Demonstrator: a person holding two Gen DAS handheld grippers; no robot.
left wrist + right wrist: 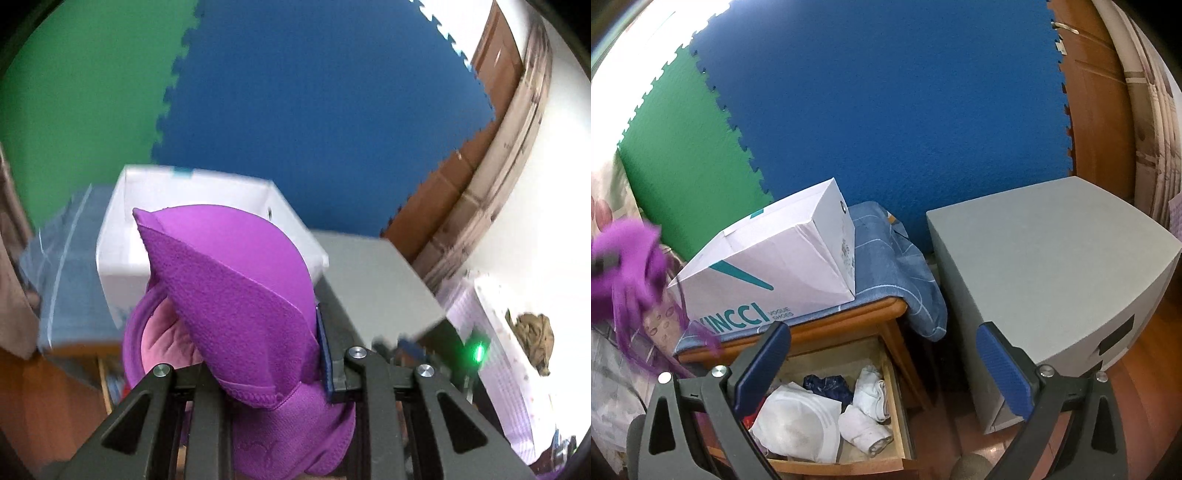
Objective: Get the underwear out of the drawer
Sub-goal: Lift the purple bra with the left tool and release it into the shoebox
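My left gripper (295,354) is shut on a purple bra (240,295) and holds it up in the air; the cups fill the middle of the left wrist view and hide the left finger. The same purple bra (628,254) shows blurred at the far left of the right wrist view, with straps hanging down. My right gripper (882,369) is open and empty above the open wooden drawer (897,402). Inside the drawer lie a white bra (798,421), rolled white socks (864,424) and a dark blue garment (827,386).
A white shoe box (768,258) sits on a blue cloth (882,258) on the wooden nightstand (849,321). A grey cabinet (1045,269) stands to the right. Blue and green foam mats (886,110) cover the wall. A brown door (1097,103) is at the far right.
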